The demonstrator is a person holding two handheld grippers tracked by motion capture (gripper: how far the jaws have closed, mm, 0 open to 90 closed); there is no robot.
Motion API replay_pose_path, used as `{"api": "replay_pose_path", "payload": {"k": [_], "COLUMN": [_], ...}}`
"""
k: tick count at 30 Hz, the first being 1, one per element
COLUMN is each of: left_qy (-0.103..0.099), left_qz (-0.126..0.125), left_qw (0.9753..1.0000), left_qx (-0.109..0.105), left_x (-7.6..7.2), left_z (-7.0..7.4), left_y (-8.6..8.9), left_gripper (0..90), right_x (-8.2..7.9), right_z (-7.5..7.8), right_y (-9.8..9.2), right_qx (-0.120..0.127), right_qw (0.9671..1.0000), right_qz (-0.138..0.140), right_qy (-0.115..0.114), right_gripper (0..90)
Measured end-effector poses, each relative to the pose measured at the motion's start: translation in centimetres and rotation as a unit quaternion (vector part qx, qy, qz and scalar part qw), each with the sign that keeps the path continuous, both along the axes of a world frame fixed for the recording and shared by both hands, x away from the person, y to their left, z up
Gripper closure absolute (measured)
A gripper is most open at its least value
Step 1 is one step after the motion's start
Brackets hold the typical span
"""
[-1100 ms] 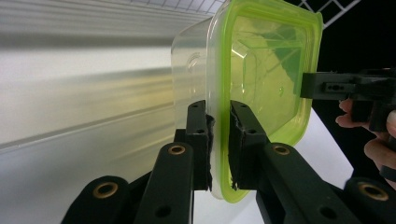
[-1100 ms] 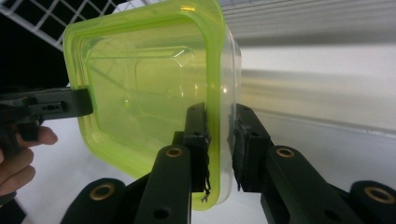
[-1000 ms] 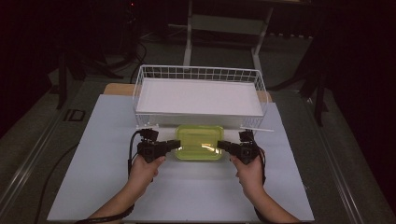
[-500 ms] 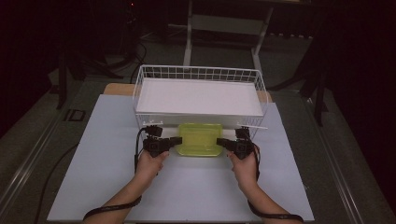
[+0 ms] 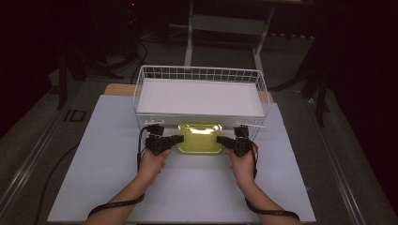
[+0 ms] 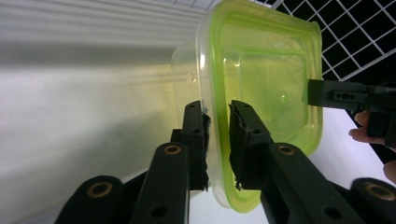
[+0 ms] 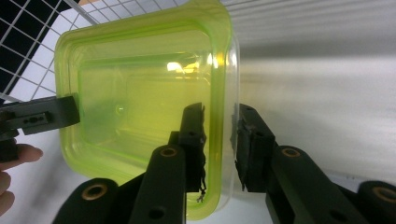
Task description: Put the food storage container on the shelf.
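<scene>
Your left gripper [image 5: 174, 139] has its two black jaws nearly closed on the left rim of the green container [image 5: 200, 137]. In the left gripper view the rim runs straight down between the pads [image 6: 201, 135], one jaw outside the wall and one inside the tub, with only the thin plastic edge between them. Your right gripper [image 5: 222, 139] does the same on the opposite side: in the right gripper view its jaws straddle the right rim of the container [image 7: 140, 112], pinched down to the thickness of the wall, and the other gripper's tip [image 7: 51, 114] shows across the tub on the far edge.

So the container [image 6: 266, 74] hangs between your two grippers, held by its short ends, open side up and empty, translucent yellow-green. From above it sits midway between your hands, just in front of the near wall of the white wire basket [image 5: 141, 89] and close against it. The basket holds a flat white liner and stands at the far side of the pale table sheet [image 5: 103, 187], which your forearms cross from the near edge.
</scene>
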State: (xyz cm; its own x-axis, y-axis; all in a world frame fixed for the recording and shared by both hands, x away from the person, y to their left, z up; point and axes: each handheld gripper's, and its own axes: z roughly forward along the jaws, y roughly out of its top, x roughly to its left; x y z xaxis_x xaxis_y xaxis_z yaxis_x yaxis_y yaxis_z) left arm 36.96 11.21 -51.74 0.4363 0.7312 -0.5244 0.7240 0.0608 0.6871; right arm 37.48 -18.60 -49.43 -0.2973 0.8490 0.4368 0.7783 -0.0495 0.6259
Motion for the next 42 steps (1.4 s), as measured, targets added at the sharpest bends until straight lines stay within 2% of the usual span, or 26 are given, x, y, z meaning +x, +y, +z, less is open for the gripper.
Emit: {"api": "replay_pose_path", "payload": {"k": [1, 2, 4, 6, 7, 12, 14, 17, 18, 19, 21, 24, 27, 33, 37, 40, 42], "left_qy": [-0.004, -0.009, -0.017, -0.031, -0.038, -0.044, -0.044, -0.055, -0.058, -0.06, -0.067, -0.065, -0.065, -0.083, -0.102, -0.122, -0.145], "left_qz": [0.002, 0.003, 0.007, 0.009, 0.011, 0.021, 0.018, 0.016, 0.017, 0.014, 0.009, 0.009, 0.004, -0.008, -0.022, -0.032, -0.057], "left_qw": [1.0, 1.0, 0.9998, 0.9994, 0.9992, 0.9988, 0.9989, 0.9983, 0.9982, 0.9981, 0.9976, 0.9978, 0.9979, 0.9964, 0.9937, 0.9916, 0.9875], "left_qx": [0.002, 0.002, -0.001, 0.008, 0.012, 0.003, 0.001, 0.005, 0.006, 0.007, 0.011, -0.005, 0.003, 0.015, 0.04, 0.031, 0.019], "left_x": [0.0, 0.1, 0.3, 0.4, 0.5, 0.9, 1.0, 0.8, 0.7, 0.6, 0.3, 0.1, -0.7, -2.7, -4.3, -5.8, -6.7], "left_z": [0.0, -0.1, -0.3, -0.4, -0.4, -0.9, -1.0, -0.9, -0.8, -0.8, -0.7, -0.6, -0.4, 0.2, 0.7, 1.2, 1.5], "left_y": [0.0, -0.1, -0.2, -0.2, -0.3, -0.1, 0.0, -0.1, -0.2, -0.2, 0.1, 0.6, 0.8, 1.2, 1.4, 1.6, 1.9], "left_gripper": [75.8, 74.8, 72.5, 70.3, 69.1, 64.2, 61.1, 55.9, 53.4, 51.3, 51.1, 49.5, 47.5, 45.7, 45.4, 38.5, 30.2], "right_x": [0.1, 0.0, 0.2, 0.5, 0.6, 1.3, 1.4, 1.3, 1.3, 1.3, 1.0, 0.5, 0.0, -1.6, -2.4, -3.1, -3.5], "right_z": [0.0, 0.1, 0.0, -0.1, -0.2, -0.5, -0.6, -0.8, -0.9, -1.0, -0.9, -0.6, -0.3, 0.5, 0.9, 1.2, 1.3], "right_y": [0.1, 0.2, 0.2, 0.2, 0.2, 0.1, 0.2, 0.2, 0.1, 0.0, 0.0, 0.0, 0.0, 0.4, 0.4, 0.6, 0.8], "right_qx": [-0.007, -0.008, -0.02, -0.024, -0.015, -0.015, -0.014, -0.015, -0.004, -0.003, -0.008, -0.009, 0.002, -0.003, -0.01, -0.016, -0.015], "right_qw": [1.0, 1.0, 0.9996, 0.9992, 0.9996, 0.9993, 0.9992, 0.9986, 0.999, 0.9989, 0.9986, 0.9981, 0.9979, 0.9968, 0.9963, 0.9958, 0.9959], "right_qz": [0.0, -0.002, 0.0, 0.001, -0.002, -0.005, -0.009, -0.013, -0.015, -0.014, -0.011, -0.007, -0.005, 0.015, 0.016, 0.027, 0.031], "right_qy": [-0.006, -0.002, -0.018, -0.032, -0.024, -0.035, -0.036, -0.049, -0.043, -0.043, -0.051, -0.061, -0.065, -0.078, -0.084, -0.085, -0.084], "right_gripper": [72.9, 72.4, 71.4, 70.9, 70.7, 67.3, 65.1, 59.4, 57.0, 54.9, 52.6, 50.5, 49.9, 49.7, 51.4, 52.5, 52.9]}}
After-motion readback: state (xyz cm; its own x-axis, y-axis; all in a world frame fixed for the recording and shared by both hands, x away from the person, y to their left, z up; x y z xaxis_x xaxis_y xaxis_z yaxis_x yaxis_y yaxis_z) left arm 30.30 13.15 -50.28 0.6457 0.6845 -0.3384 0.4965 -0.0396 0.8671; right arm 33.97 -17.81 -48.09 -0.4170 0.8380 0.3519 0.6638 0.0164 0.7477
